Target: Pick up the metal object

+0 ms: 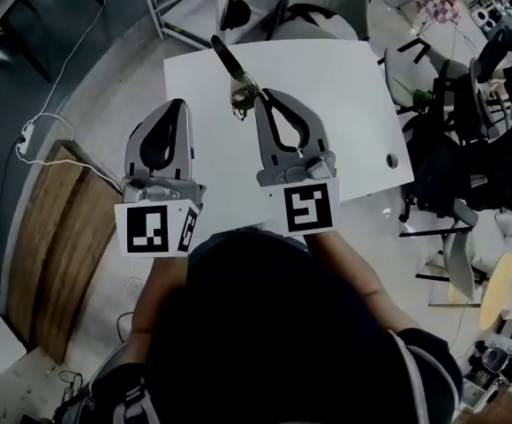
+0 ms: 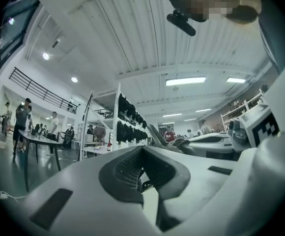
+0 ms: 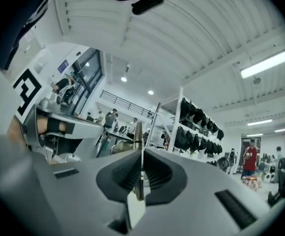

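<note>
My right gripper [image 1: 263, 95] is shut on a long, thin metal object [image 1: 234, 64], held up above the white table [image 1: 327, 87]. The object sticks out past the fingertips toward the table's far edge, and a brassy part hangs near the tips. In the right gripper view the metal strip [image 3: 138, 136] stands edge-on between the ribbed pads of the right gripper [image 3: 141, 154]. My left gripper [image 1: 182, 104] is raised beside it on the left, tips together and holding nothing. In the left gripper view the left gripper [image 2: 142, 149] points up toward the ceiling.
Black office chairs [image 1: 468, 166] crowd the table's right side, and another chair [image 1: 318, 11] stands at its far edge. A wooden board [image 1: 53, 237] and a white cable [image 1: 53, 122] lie on the floor at the left. A cable hole [image 1: 392, 160] sits near the table's right corner.
</note>
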`<state>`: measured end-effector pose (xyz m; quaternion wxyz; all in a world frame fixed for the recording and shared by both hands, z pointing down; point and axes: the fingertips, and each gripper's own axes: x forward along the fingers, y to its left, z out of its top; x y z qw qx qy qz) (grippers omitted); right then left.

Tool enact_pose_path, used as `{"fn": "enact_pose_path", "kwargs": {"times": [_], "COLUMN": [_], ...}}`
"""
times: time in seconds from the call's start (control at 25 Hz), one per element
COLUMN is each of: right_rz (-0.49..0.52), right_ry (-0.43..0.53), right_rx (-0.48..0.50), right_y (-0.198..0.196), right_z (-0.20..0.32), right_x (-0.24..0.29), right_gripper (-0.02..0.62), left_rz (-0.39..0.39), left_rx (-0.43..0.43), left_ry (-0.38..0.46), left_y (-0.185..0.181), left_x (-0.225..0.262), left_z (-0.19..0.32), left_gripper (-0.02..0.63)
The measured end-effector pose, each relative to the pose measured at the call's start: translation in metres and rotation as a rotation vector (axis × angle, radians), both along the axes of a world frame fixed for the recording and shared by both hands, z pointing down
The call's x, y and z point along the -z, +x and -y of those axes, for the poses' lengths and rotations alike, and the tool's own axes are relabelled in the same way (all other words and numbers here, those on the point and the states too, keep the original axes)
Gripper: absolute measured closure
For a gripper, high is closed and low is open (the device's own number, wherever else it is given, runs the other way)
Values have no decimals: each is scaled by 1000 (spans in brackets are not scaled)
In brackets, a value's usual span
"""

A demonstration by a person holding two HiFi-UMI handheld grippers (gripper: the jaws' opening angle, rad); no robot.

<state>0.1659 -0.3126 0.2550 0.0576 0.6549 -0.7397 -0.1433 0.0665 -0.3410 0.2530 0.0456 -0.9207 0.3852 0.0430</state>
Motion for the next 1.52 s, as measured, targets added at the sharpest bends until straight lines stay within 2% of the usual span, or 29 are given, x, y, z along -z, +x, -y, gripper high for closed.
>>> {"fn": "enact_pose_path", "kwargs": {"times": [0.12,0.4,1.08,1.52], "right_rz": [89,181,203,218], "right_ry": [41,70,62,76], "right_rx": [-37,-63,-22,-21], "right_y": [20,41,41,43], "right_z": [-10,-22,-24,-31], "right_x": [13,23,25,27], "right_gripper": [566,566,566,566], "left_rz": [16,12,16,10], "left_rx": [-3,1,17,6], "left_ry": [43,77,34,45], "left_y": [15,20,14,19], "left_x": [10,20,15,20], "left_z": [-6,-20,-26,-33], "left_gripper": [583,583,583,583]}}
